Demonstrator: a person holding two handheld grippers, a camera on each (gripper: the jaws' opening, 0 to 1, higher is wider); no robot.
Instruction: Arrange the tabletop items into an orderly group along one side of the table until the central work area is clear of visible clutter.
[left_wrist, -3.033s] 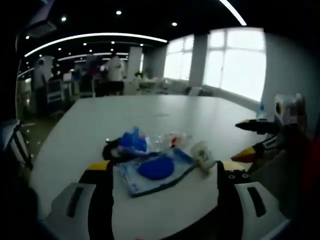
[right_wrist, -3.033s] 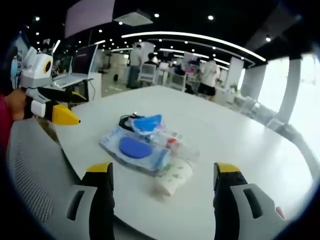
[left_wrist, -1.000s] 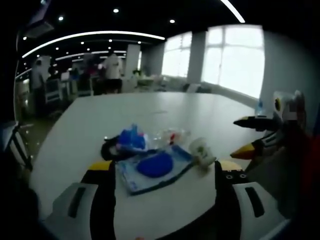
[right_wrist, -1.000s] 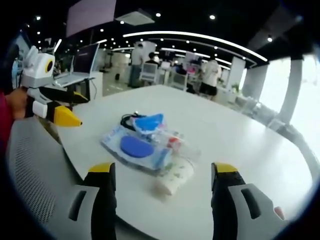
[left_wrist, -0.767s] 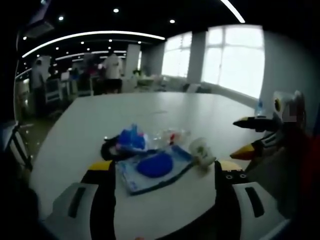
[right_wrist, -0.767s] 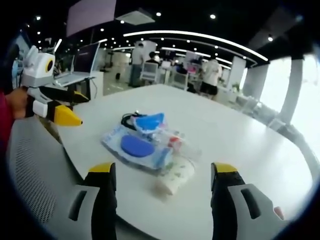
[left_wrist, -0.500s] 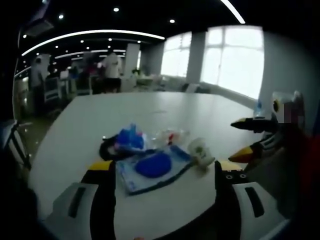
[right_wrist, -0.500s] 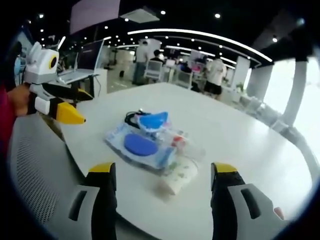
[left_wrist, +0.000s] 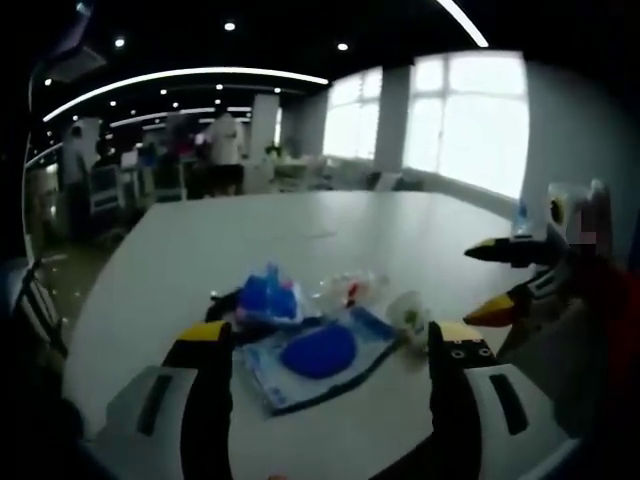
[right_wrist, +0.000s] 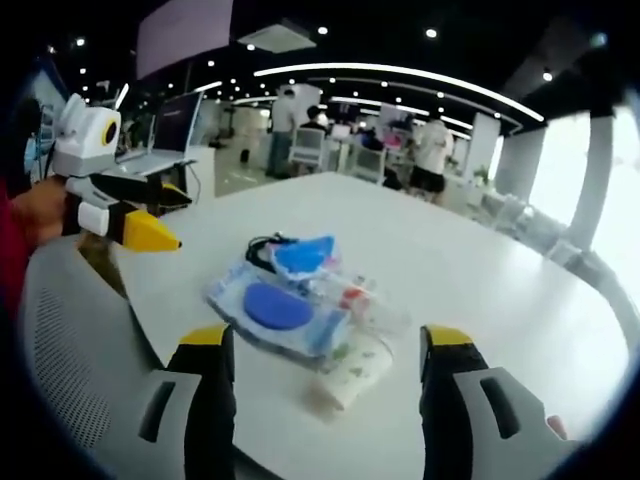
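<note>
Left gripper (left_wrist: 320, 345) is hovering with jaws wide apart, gripping nothing, just short of the clutter pile. Right gripper (right_wrist: 322, 350) is likewise spread wide and empty, aimed at the same pile from the other side. Each gripper is also showing in the other's view: the right one (left_wrist: 500, 280) off to the side of the left view, the left one (right_wrist: 135, 215) at the side of the right view, both held above the table (left_wrist: 300, 225) edge, apart from the items.

Straight ahead between the left jaws, the blue packet (left_wrist: 318, 352) is lying flat, nearest. Just beyond it a smaller blue pouch (left_wrist: 268, 295) is sitting on a dark cord (left_wrist: 222, 305). A clear wrapper (left_wrist: 350, 288) with red bits is lying beyond the packet, touching or overlapping it; exact contact is too blurry to tell. A paper cup (left_wrist: 410, 312) is lying on its side toward the right jaw.

From the right gripper, the cup (right_wrist: 345, 378) is the closest item, packet (right_wrist: 275, 308) just past it.

Judgement: nothing is gripped yet, so the step is the approach. Best to be taking the loose cup first with the right gripper, since it can roll; closing across its wall gently. Flat packet likely needs an edge pinch, not a top-down grab. Pile sits near the table edge, so watch for shoving pieces off.
</note>
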